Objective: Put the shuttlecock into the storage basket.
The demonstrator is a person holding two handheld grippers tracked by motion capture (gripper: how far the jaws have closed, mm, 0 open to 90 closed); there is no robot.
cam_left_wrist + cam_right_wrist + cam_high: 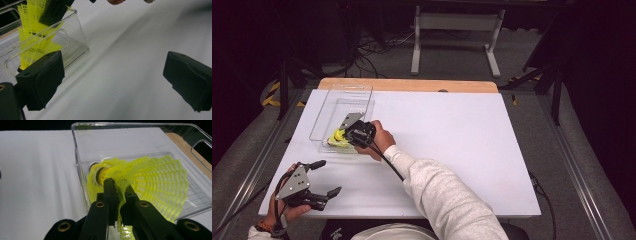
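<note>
High view, left to right: your left gripper (pixel 323 177) rests idle on the white table (pixel 462 150), jaws spread wide and holding nothing; ahead of it, your right gripper (pixel 343 136) pinches the yellow shuttlecock (pixel 140 177) by its skirt, inside the clear bin (pixel 362 90), probably for lowering it cork-first.

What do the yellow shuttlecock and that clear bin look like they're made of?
Yellow shuttlecock: likely flexible plastic or nylon, since its skirt is a moulded open mesh that creases between the right gripper jaws. Clear bin: probably rigid glossy plastic, see-through with bright glints along its rim.
</note>
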